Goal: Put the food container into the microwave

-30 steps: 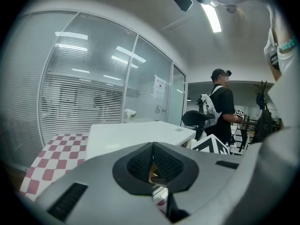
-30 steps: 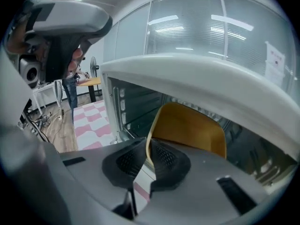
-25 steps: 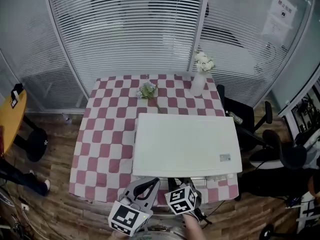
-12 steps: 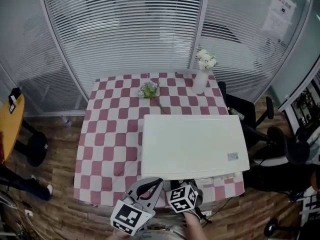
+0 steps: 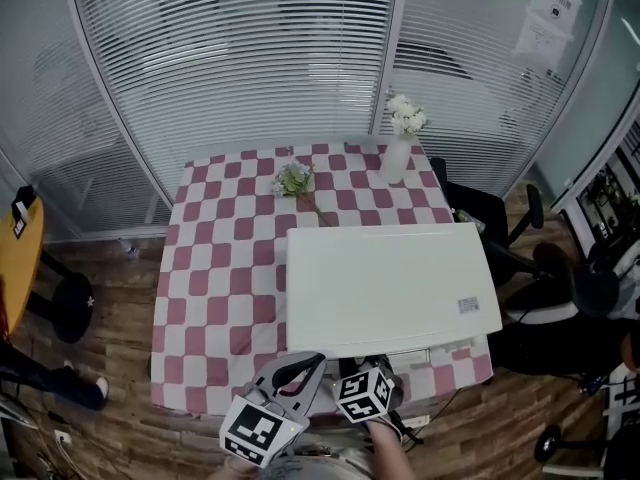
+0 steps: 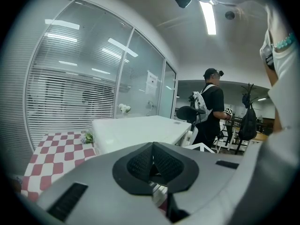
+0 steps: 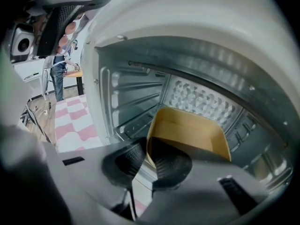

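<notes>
A white microwave (image 5: pixel 390 288) stands on the checked table (image 5: pixel 215 268), its front toward me. In the right gripper view I look into its open metal cavity (image 7: pixel 131 97). A tan food container (image 7: pixel 187 132), open on top, sits on the cavity floor. My right gripper (image 7: pixel 146 157) is shut on the container's near rim. In the head view only its marker cube (image 5: pixel 362 396) shows at the microwave's front edge. My left gripper (image 6: pixel 152 165) is shut and empty. It is held beside the right one, left of the microwave's front (image 5: pixel 303 364).
A vase of white flowers (image 5: pixel 398 148) and a small bouquet (image 5: pixel 294 179) sit at the table's far edge. A glass wall with blinds (image 5: pixel 240 58) runs behind. Office chairs (image 5: pixel 495 223) stand to the right, a yellow round table (image 5: pixel 15 258) to the left. A person with a backpack (image 6: pixel 211 111) stands beyond the microwave.
The head view has shifted a little, so the table and microwave sit slightly further right in the picture. Both grippers stay at the microwave's front edge.
</notes>
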